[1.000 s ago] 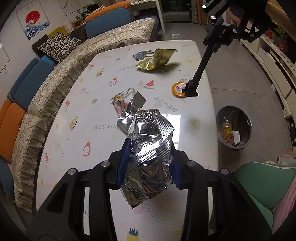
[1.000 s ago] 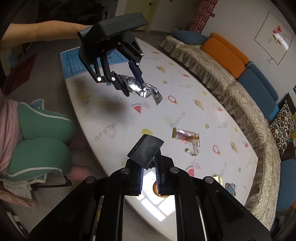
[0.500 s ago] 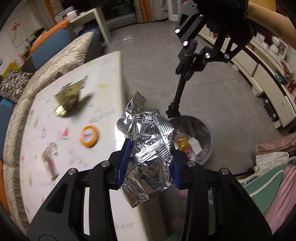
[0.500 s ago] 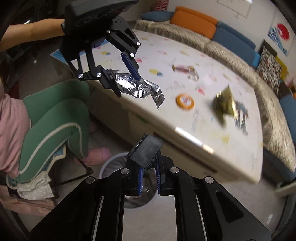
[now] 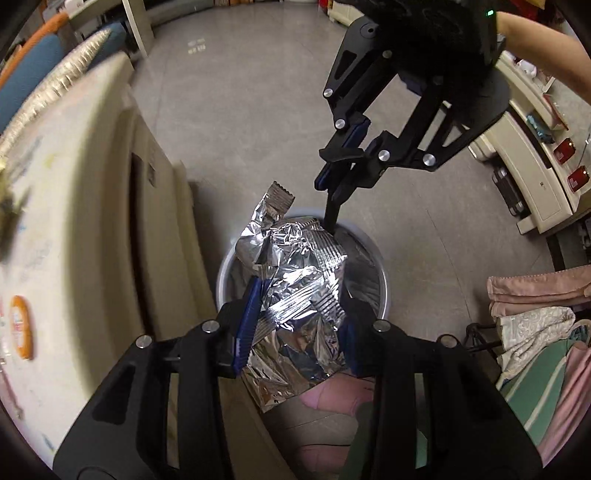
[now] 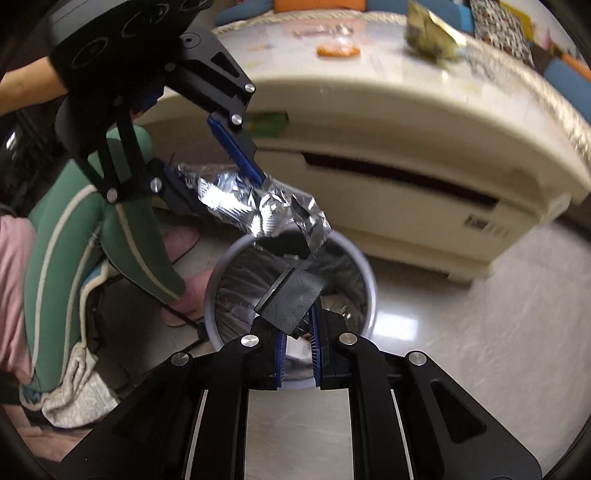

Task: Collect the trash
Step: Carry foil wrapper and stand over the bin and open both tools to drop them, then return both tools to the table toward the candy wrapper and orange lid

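Note:
My left gripper [image 5: 295,325] is shut on a crumpled silver foil wrapper [image 5: 295,284] and holds it right above the round waste bin [image 5: 382,280] on the floor. The left gripper [image 6: 218,181] with the wrapper [image 6: 258,210] also shows in the right wrist view, above the bin [image 6: 369,295]. My right gripper [image 6: 297,354] is shut on a flat black piece [image 6: 290,301] and holds it over the same bin. In the left wrist view the right gripper [image 5: 338,184] hangs over the bin's far rim with the black piece [image 5: 330,212] pointing down.
The cream table [image 6: 388,110] stands beside the bin, with a gold wrapper [image 6: 430,35], an orange lid [image 6: 338,50] and a clear wrapper [image 6: 325,29] on top. The person's green-clad leg [image 6: 122,221] is left of the bin. A white cabinet [image 5: 532,173] stands across the floor.
Both grippers have swung off the table top and down over the bin beside the table. Each keeps its hold.

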The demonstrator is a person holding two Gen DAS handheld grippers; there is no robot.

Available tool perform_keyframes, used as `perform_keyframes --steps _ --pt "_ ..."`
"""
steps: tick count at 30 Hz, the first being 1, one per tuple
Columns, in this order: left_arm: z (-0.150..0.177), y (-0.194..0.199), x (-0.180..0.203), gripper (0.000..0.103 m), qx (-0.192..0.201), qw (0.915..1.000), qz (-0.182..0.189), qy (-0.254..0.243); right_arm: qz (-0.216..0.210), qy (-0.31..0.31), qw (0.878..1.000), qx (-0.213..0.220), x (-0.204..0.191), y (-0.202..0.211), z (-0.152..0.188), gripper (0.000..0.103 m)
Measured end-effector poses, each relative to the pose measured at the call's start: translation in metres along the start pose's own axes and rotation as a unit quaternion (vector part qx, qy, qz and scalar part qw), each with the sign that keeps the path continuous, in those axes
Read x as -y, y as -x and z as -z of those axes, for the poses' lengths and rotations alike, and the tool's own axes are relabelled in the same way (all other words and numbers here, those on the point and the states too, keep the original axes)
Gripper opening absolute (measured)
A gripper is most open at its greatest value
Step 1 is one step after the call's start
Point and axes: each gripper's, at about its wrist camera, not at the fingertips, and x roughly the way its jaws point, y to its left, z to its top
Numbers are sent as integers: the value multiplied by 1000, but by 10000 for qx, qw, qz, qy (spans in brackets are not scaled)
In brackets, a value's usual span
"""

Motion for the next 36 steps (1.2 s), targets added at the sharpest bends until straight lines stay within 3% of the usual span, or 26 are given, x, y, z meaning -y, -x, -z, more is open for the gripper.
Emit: perform_keyframes --steps 7,9,10,11,13,16,23,29,30,32,36 --pt "-1 -70 2 39 -673 9974 247 41 -107 -436 9989 -150 12 -46 19 12" --pt "2 -87 2 53 -875 9956 318 117 -180 -603 9978 -218 14 -57 23 16" --pt "4 -93 2 57 -931 9950 341 126 -209 -658 9972 -294 14 -61 24 23" --pt "4 -96 3 60 -964 9948 307 114 -197 -688 9967 -393 14 -66 26 42" --pt "6 -96 3 66 -938 9951 306 44 -132 -681 9966 -443 13 -69 28 59" --pt "8 -86 8 72 -764 9967 266 30 -90 -792 9960 -404 16 -67 32 58" --pt "20 -17 0 77 -106 9994 191 283 133 -791 9967 -152 19 -41 20 67" --pt "52 74 -32 85 516 9952 -387 730 401 -446 9978 285 11 -2 -24 79" --pt "59 86 -39 89 580 9935 -546 812 414 -398 9975 411 9 6 -35 79" --pt "77 112 -59 94 681 9871 -985 1061 513 -304 9960 671 6 19 -59 90" --pt "114 144 -109 96 703 9671 -1703 1754 714 -68 9914 1098 -2 27 -115 90"
